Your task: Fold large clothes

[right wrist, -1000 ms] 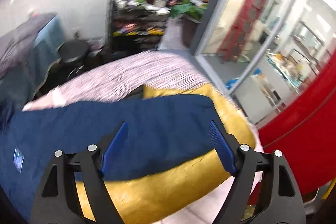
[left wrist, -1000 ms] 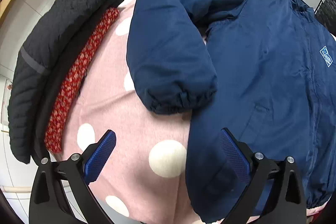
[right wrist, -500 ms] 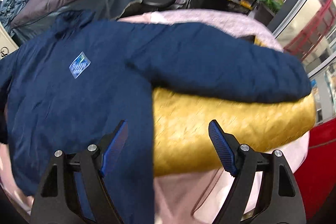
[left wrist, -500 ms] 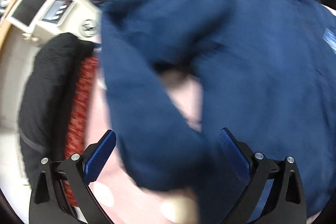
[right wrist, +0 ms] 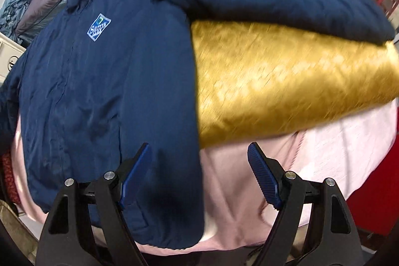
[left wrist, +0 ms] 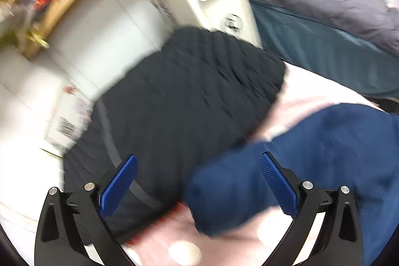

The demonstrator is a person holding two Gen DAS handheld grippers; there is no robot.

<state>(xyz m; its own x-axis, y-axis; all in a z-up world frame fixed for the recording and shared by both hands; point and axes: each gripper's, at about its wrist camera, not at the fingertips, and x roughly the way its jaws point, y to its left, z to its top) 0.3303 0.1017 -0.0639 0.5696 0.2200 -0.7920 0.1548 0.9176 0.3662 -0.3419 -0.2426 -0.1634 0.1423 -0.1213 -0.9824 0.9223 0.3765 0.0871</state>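
Pink polka-dot cover [right wrist: 336,141] drapes the tabletop — navy jacket [right wrist: 112,91] spread flat, sleeve over gold fabric [right wrist: 286,81]; white tiled floor [left wrist: 82,46] beyond. Both jaws gape wide, empty.

light: bright, even | blur: heavy motion smear (left view worst) | edges: fisheye-bent, dark corners

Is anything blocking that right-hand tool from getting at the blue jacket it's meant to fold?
Nothing visible. The right tool stands open directly over the navy jacket's bottom corner, with only air between. The gold quilted garment lies beside it, under the jacket's sleeve, not in the tool's path.
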